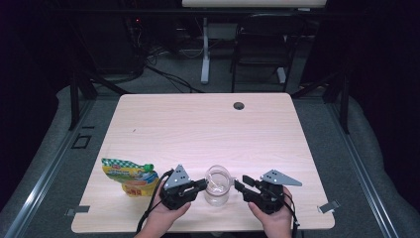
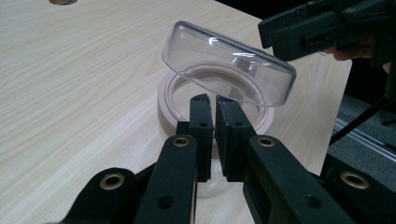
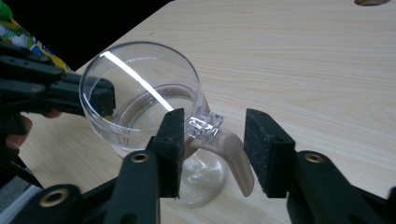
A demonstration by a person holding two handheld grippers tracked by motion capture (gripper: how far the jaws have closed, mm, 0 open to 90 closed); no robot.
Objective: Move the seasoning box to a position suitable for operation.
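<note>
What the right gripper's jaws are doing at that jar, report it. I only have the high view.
Observer: The right gripper has its jaws open. They straddle the clear tab on the lid's edge and the beige latch below it.
Operator: Now the lid. Describe it.
Observer: The lid is tilted up off the beige collar, so the jar's mouth shows under it.
Operator: Give me the left gripper.
Observer: The left gripper has its jaws together at the collar's near edge. I cannot tell whether they pinch it.
</note>
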